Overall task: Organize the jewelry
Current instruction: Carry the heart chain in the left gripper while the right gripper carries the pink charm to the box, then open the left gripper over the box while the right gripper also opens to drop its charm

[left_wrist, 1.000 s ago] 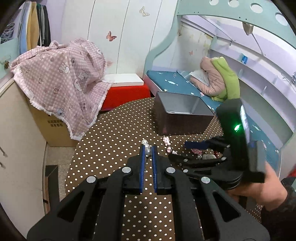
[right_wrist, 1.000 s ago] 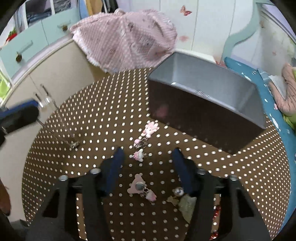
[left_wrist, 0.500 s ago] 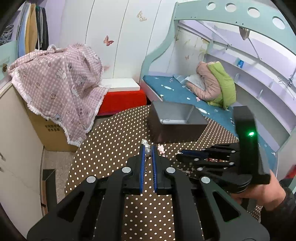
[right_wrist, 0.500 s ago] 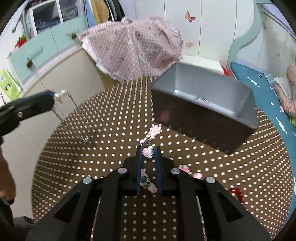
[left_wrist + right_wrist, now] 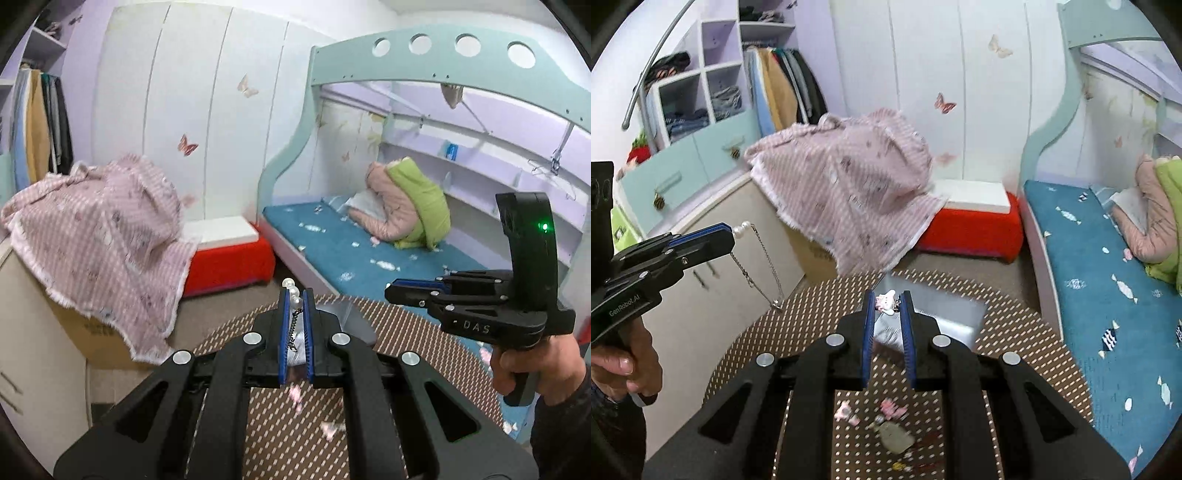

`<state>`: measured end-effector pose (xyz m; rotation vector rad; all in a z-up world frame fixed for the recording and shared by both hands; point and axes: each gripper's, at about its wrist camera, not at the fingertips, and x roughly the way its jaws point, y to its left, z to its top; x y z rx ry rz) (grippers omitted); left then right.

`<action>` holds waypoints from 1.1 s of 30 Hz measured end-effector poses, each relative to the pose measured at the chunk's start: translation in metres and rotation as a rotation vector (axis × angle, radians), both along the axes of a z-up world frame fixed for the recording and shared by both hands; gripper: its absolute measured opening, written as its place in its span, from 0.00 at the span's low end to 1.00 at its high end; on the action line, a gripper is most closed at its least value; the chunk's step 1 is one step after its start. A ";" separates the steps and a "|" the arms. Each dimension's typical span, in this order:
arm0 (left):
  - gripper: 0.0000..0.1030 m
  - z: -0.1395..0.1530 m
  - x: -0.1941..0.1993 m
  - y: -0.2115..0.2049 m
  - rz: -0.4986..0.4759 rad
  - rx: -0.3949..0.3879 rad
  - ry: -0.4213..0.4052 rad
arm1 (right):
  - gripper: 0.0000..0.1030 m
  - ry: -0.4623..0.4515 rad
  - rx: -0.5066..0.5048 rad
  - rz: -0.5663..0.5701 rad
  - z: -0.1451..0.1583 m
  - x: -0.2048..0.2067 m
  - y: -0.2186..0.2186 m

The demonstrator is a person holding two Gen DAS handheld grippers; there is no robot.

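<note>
1. Left wrist view, far left: a pink checked cloth (image 5: 99, 236) with a frayed white edge drapes over a cardboard box (image 5: 92, 332), hiding most of it; the print on the box is too blurred to read.
2. Centre of the same view: the left gripper (image 5: 295, 295) has its blue-padded jaws clenched on a pearl-and-chain necklace (image 5: 294, 295). Round white pearls stick out past the tips, and fine metal links hang down between the pads.
3. Below the jaws, the round desk (image 5: 406, 332) with its brown dotted cover is streaked by motion blur, and the gripper body covers much of it. The grey box (image 5: 347, 314) shows only as a pale corner behind the jaws.
4. Right side: the right gripper (image 5: 391, 291) is seen side-on, held by a hand (image 5: 535, 365); the frame edge crops the wrist.
5. Right wrist view, left: the necklace (image 5: 757, 266) dangles in a long loop from the left gripper (image 5: 727, 236), clear of the desk.
6. Centre: the right gripper (image 5: 888, 302) has its jaws grasping a small pink-and-white charm (image 5: 886, 301) at the tips, above the box's smooth, open grey interior (image 5: 945, 314).
7. Lower centre: more trinkets (image 5: 886, 417) lie on the dotted cover between the gripper's arms, pink pieces and a pale greenish one, all too blurred to identify.
</note>
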<state>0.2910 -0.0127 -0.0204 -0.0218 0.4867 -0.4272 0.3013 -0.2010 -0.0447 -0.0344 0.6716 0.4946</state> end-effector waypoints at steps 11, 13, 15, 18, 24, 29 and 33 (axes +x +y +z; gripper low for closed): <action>0.07 0.003 0.068 -0.045 -0.058 -0.003 0.095 | 0.12 0.126 -0.008 -0.055 -0.028 0.051 -0.011; 0.07 -0.009 0.080 -0.051 -0.055 0.009 0.132 | 0.12 0.153 -0.005 -0.059 -0.036 0.058 -0.011; 0.07 -0.022 0.092 -0.057 -0.056 0.019 0.170 | 0.12 0.179 -0.012 -0.065 -0.046 0.065 -0.011; 0.07 -0.040 0.102 -0.061 -0.049 0.031 0.215 | 0.12 0.207 -0.011 -0.068 -0.054 0.072 -0.012; 0.85 -0.064 0.115 -0.057 -0.013 0.066 0.273 | 0.19 0.225 -0.005 -0.093 -0.058 0.079 -0.018; 0.96 -0.064 0.105 -0.051 0.048 0.101 0.216 | 0.94 0.166 0.024 -0.166 -0.054 0.072 -0.031; 0.96 -0.067 0.094 -0.044 0.118 0.152 0.192 | 0.94 0.165 0.049 -0.184 -0.053 0.067 -0.039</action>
